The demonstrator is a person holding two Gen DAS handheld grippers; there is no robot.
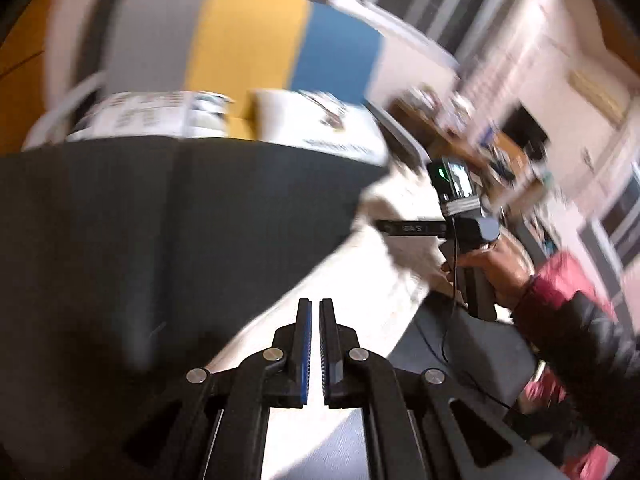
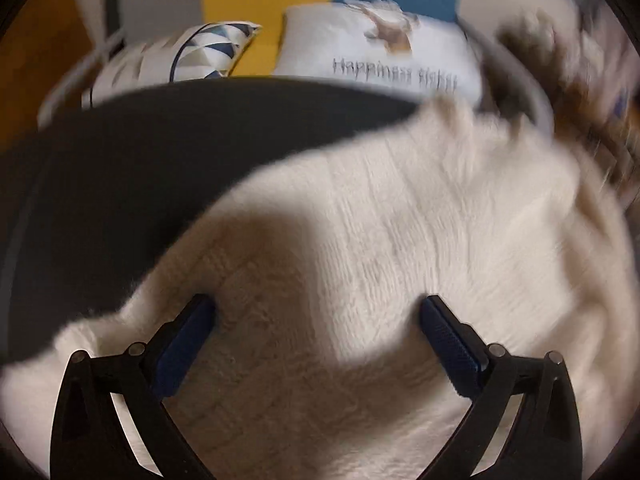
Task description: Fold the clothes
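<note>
Sweater [image 2: 400, 216], cream and fuzzy, is lying spread over a dark bed [image 2: 160, 144], reaching from the near edge toward the far right corner. In the right wrist view it is filling the lower and right part of the frame, directly under the right gripper [image 2: 318, 308], whose jaws are standing wide apart with the knit showing between and below the blue pads [image 2: 452, 344]; whether the pads are touching the fabric I cannot tell. In the left wrist view the left gripper [image 1: 315, 304] is showing its jaws pressed almost together with only a thin slit between them, and no cloth is visibly caught there; the sweater is lying beyond and to the right of its tips as a pale strip running diagonally across the bed. Farther right, a hand [image 1: 504, 272] in a pink-cuffed dark sleeve [image 1: 576, 320] is gripping the handle of the other gripper above the sweater. Two pillows [image 2: 376, 52] are leaning at the far side of the bed, one with printed lettering. Both views are blurred.
</note>
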